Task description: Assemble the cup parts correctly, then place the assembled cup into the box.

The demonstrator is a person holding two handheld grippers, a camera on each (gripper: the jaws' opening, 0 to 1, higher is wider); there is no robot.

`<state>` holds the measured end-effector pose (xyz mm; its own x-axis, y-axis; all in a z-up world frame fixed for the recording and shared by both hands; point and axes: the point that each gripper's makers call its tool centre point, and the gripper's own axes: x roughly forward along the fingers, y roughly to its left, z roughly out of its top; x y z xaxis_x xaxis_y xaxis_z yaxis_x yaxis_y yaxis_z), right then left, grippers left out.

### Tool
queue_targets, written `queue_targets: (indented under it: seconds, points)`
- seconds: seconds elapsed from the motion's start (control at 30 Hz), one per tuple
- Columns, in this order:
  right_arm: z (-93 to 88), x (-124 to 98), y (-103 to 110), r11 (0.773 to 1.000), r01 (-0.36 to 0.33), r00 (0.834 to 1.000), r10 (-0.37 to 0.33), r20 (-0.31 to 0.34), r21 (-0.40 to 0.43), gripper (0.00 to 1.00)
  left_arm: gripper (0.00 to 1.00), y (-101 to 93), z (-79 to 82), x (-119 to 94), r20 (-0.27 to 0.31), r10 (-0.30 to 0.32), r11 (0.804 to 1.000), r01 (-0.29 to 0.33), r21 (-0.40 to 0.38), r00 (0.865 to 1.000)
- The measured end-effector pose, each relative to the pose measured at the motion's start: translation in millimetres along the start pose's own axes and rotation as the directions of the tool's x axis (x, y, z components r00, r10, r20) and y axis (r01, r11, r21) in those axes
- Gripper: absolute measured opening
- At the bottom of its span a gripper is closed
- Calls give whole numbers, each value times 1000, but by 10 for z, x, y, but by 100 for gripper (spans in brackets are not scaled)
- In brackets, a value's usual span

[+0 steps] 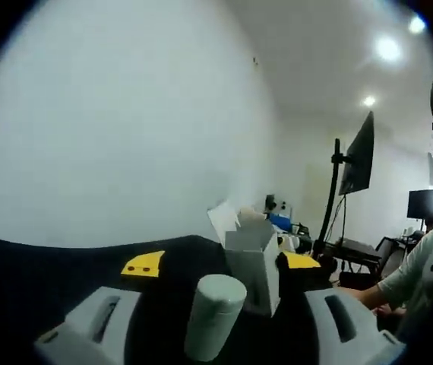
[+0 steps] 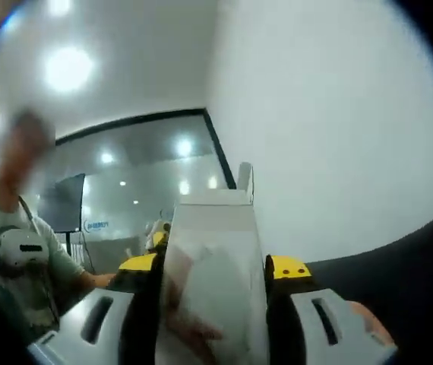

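A white cylindrical cup (image 1: 215,315) leans slightly between the jaws of my left gripper (image 1: 221,303). The jaws stand wide apart, with dark gaps on both sides of the cup, so the gripper is open. Just beyond the cup an open white box (image 1: 254,262) stands on the black table (image 1: 64,266), its flap raised. In the right gripper view the same white box (image 2: 213,258) looms close and blurred between the spread jaws of my right gripper (image 2: 213,304), with gaps on either side. That gripper is open.
Yellow markers (image 1: 144,265) (image 1: 301,261) lie on the table beside the box, and show again as yellow markers (image 2: 287,268) (image 2: 137,262). A person (image 1: 421,266) sits at the right, also seen as a person (image 2: 19,258). A monitor on a stand (image 1: 357,156) rises behind.
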<state>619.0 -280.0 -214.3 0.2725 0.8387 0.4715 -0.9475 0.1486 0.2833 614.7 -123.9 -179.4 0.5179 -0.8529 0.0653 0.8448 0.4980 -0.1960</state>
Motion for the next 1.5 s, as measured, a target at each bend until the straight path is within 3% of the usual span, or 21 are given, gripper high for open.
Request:
queue_targets:
  seconds: [0.23,0.37,0.57,0.63,0.73,0.93,1.03,1.13,1.17,1.2,1.33,1.5]
  points:
    - [299,16,148,1000,-20,997,20,72,-12,52,60,-400,-120,64,-11,-89,996,88,-17,996]
    - [563,17,331,998,-52,991,55,122,-30,52,62,-762,-202,178,2,-136,990,136,-29,991]
    - [892,18,627,995,-76,986,86,146,-71,52,83,-1191,-413,534,17,-186,978,187,-90,982]
    - [946,33,729,993,-90,984,101,148,-74,52,84,-1227,-501,677,19,-191,977,192,-98,981]
    - [988,63,885,991,-106,982,118,149,-84,52,83,-1333,-498,895,59,-227,962,233,-142,972]
    - [936,130,1080,987,-126,981,138,138,-97,52,94,-1513,-554,1270,50,-308,940,312,-136,950]
    - [890,162,1130,986,-136,980,148,134,-95,52,86,-1551,-584,1348,40,-320,941,323,-105,946]
    - [834,169,1107,987,-114,985,127,119,-111,52,61,-1510,-629,1362,5,-278,961,278,-15,961]
    - [821,164,1102,987,-112,986,125,112,-118,52,55,-1571,-644,1356,-12,-298,955,298,-14,955]
    - [805,146,1127,987,-132,984,141,107,-92,52,54,-1580,-663,1360,-22,-298,954,298,-12,954]
    - [737,132,1130,985,-124,989,132,61,-119,52,53,-1565,-721,1309,-65,-304,952,306,19,950]
    - [623,132,1075,978,-91,993,75,-95,-187,53,53,-1460,-691,1258,-80,-275,957,281,71,958]
